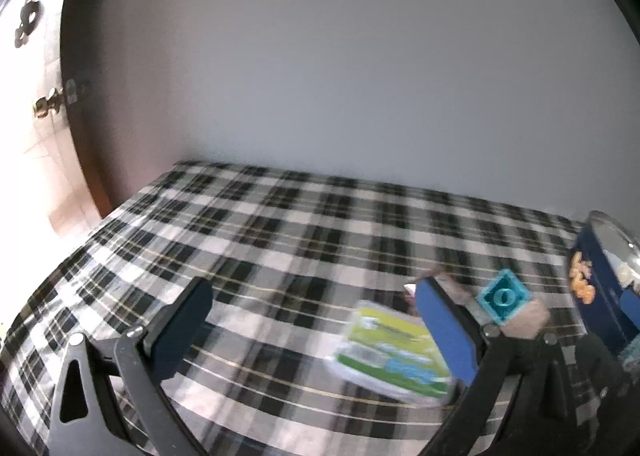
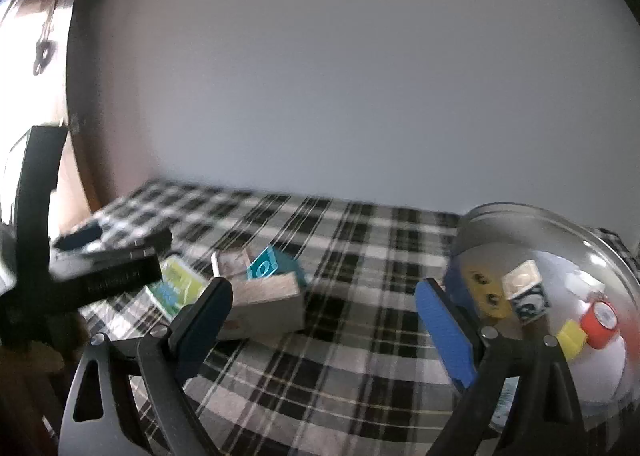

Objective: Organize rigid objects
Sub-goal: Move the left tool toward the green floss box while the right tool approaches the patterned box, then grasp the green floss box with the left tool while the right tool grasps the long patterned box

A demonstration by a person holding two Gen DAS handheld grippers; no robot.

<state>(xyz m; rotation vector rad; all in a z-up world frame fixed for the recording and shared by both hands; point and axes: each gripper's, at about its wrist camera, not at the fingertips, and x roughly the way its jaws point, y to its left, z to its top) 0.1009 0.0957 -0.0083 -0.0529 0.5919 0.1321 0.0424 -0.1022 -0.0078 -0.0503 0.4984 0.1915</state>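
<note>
My left gripper (image 1: 312,292) is open over the checked tablecloth, and a green and white packet (image 1: 392,352) lies flat near its blue right finger (image 1: 444,332). A teal block (image 1: 504,296) rests on a grey box (image 1: 528,320) just right of that finger. In the right wrist view, my right gripper (image 2: 324,288) is open with only cloth between its fingers. The grey box (image 2: 268,300) with the teal block (image 2: 266,266) sits beyond its left finger, and the packet (image 2: 176,284) lies left of them. The black left gripper (image 2: 120,256) hovers over the packet.
A round blue tin (image 1: 600,296) stands at the table's right side; its silver rim (image 2: 520,212) surrounds several small toys, among them a red-capped piece (image 2: 598,320) and a printed cube (image 2: 526,296). A grey wall backs the table. A dark door frame (image 1: 76,96) stands at the left.
</note>
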